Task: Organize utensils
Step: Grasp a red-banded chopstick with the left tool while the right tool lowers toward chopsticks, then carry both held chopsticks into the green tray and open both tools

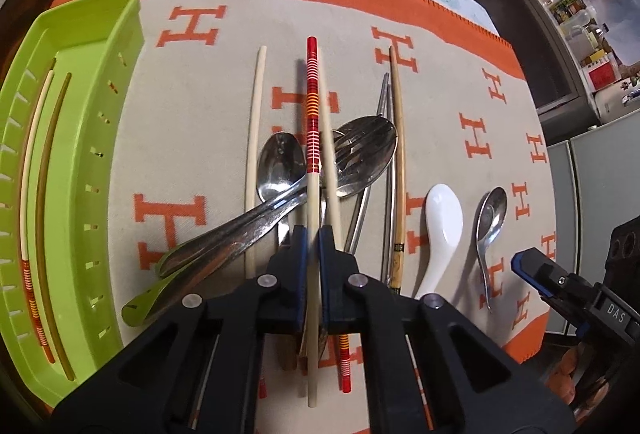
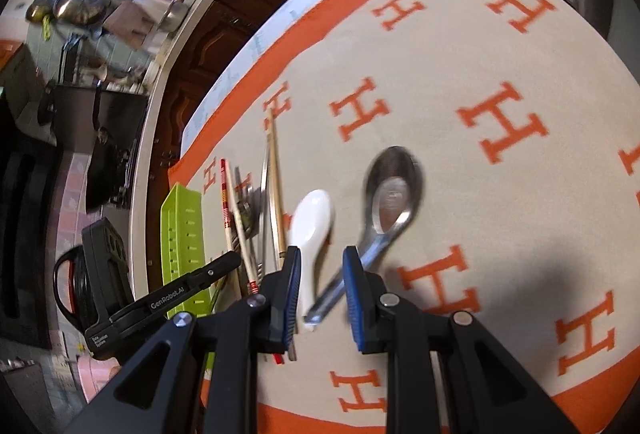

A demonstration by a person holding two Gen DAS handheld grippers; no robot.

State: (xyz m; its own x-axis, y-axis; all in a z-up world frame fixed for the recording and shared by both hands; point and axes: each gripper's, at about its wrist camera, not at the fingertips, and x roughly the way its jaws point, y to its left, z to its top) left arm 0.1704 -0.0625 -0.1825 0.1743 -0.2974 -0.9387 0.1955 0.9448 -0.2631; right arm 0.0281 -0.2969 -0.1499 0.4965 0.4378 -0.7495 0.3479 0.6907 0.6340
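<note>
Chopsticks, spoons and a fork lie in a loose heap on the cloth, and one of them, a cream chopstick with a red, banded top (image 1: 312, 169), is pinched between the closed jaws of the left gripper (image 1: 313, 234), held near its plain end and apparently raised over the heap, though I cannot tell for sure that it is clear of the pile. To the left stands a lime-green slotted plastic tray (image 1: 100, 137), which already holds a matching banded chopstick and a darker brown one lying lengthwise, so this stick is probably bound for the same compartment. Right of the pile a white ceramic soup spoon (image 2: 310, 230) and a small steel spoon (image 2: 394, 189) lie side by side, well apart from the tray. The right gripper (image 2: 322, 294) hangs over their handles with jaws apart and nothing between them, likely lining up the next pick. Everything rests on a beige woven cloth with orange H letters and an orange border (image 1: 472, 81), spread over a pale leaf-printed table cover; dark wooden cabinets and cluttered kitchen shelves stand beyond.
</note>
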